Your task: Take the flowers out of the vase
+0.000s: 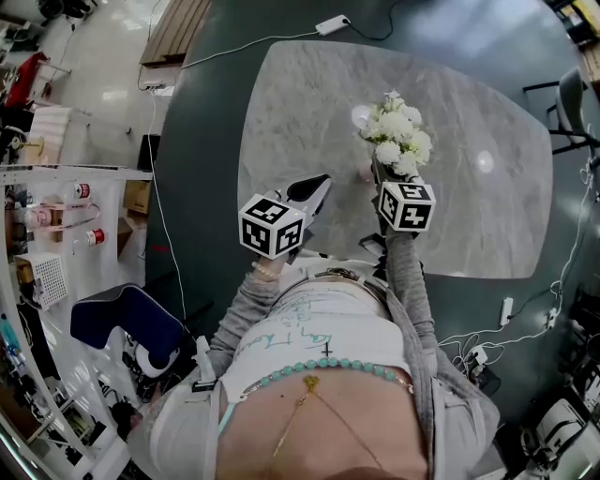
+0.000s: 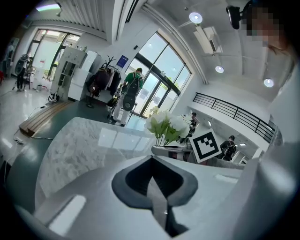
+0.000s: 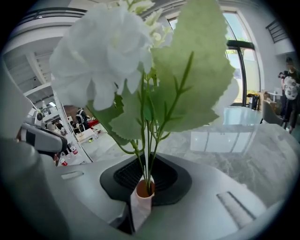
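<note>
1. Flowers (image 3: 112,56): white blooms and broad green leaves on thin stems. The stems rise out of the vase (image 3: 140,208), a narrow white tube with a brown mouth, directly above the jaws of the right gripper (image 3: 143,187).
2. Right gripper: I read its jaws as clamped on the vase, one pad on each side of the tube. The blooms and leaves fill most of its view.
3. Left gripper (image 2: 153,164): its jaws are pressed together with nothing between them. It is held to the left of the right gripper and apart from it. From it I see the flowers beyond its tips, slightly to the right.
4. Table (image 1: 309,122): a pale grey marbled top with rounded corners. Both grippers are over its near edge. I cannot tell whether the foot of the vase rests on it.
5. Floor (image 1: 202,141): dark green-grey around the table. A white cable and a power strip (image 1: 333,23) lie beyond the far edge.
6. Room: a tall glazed wall (image 2: 154,75), a railed balcony (image 2: 234,110) and round ceiling lamps (image 2: 195,18). A wooden bench (image 2: 44,117) stands at the left, and several people stand near the glass.
</note>
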